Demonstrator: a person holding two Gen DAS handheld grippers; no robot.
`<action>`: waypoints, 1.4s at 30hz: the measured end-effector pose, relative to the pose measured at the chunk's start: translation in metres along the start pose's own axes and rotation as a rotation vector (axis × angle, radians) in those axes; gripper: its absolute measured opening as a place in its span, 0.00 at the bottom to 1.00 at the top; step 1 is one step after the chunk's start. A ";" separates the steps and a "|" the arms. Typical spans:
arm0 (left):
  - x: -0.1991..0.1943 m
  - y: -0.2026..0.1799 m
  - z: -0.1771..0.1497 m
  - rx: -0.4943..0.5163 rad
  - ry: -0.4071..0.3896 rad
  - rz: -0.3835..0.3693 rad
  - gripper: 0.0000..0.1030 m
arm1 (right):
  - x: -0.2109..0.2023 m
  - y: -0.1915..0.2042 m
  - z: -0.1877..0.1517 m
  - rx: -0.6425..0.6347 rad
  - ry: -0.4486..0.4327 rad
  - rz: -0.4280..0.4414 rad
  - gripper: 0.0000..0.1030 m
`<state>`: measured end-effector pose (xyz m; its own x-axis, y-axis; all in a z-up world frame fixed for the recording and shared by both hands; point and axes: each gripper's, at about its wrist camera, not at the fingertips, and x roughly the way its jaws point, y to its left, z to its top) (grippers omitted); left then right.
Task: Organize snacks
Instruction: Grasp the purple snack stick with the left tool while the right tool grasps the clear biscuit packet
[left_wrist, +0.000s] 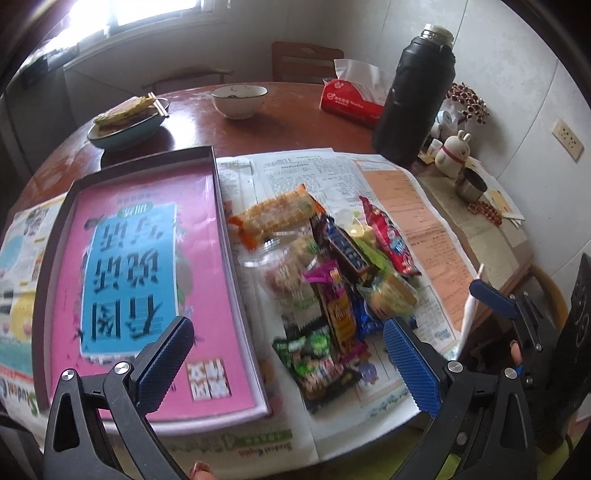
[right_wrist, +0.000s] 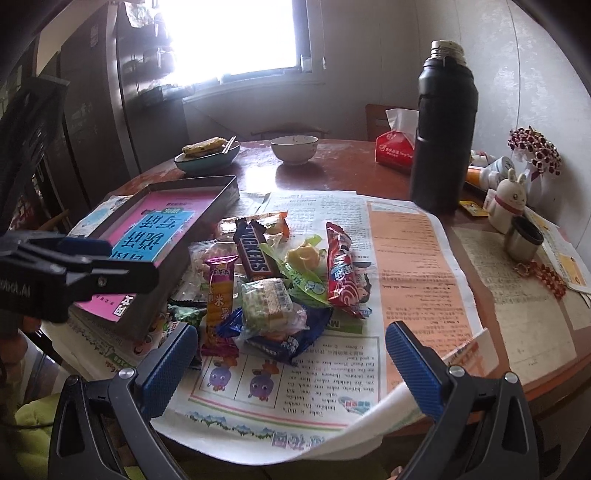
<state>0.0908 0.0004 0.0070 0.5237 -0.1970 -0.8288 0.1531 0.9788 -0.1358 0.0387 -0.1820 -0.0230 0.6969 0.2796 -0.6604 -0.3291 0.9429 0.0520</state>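
Observation:
A loose pile of wrapped snacks (left_wrist: 332, 280) lies on newspaper just right of a dark shallow box (left_wrist: 155, 157) with a pink and blue printed sheet in its bottom. My left gripper (left_wrist: 288, 356) hovers open over the box's near right corner and the pile's near end, holding nothing. In the right wrist view the pile (right_wrist: 273, 291) shows a Snickers bar (right_wrist: 253, 251), a red packet (right_wrist: 343, 273) and a blue packet (right_wrist: 291, 343). My right gripper (right_wrist: 291, 363) is open and empty just in front of the pile. The box (right_wrist: 177, 280) sits left of it.
A black thermos (right_wrist: 443, 136), a red tissue pack (right_wrist: 393, 149), a white bowl (right_wrist: 293, 147) and a plate of flatbread with chopsticks (right_wrist: 207, 155) stand at the back of the round wooden table. A rabbit figurine (right_wrist: 509, 201) and a metal cup (right_wrist: 524, 238) are at the right.

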 end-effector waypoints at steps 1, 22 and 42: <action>0.002 0.000 0.004 -0.002 0.003 -0.007 0.99 | 0.003 0.000 0.001 -0.003 0.003 0.001 1.00; 0.047 -0.017 0.005 -0.061 0.139 -0.183 0.63 | 0.043 0.010 0.007 -0.130 0.024 0.043 0.56; 0.078 -0.024 0.006 -0.138 0.158 -0.111 0.36 | 0.032 -0.011 -0.003 -0.086 -0.012 0.085 0.38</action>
<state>0.1329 -0.0392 -0.0509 0.3710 -0.3033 -0.8777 0.0808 0.9521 -0.2949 0.0626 -0.1838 -0.0476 0.6715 0.3608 -0.6473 -0.4407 0.8967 0.0426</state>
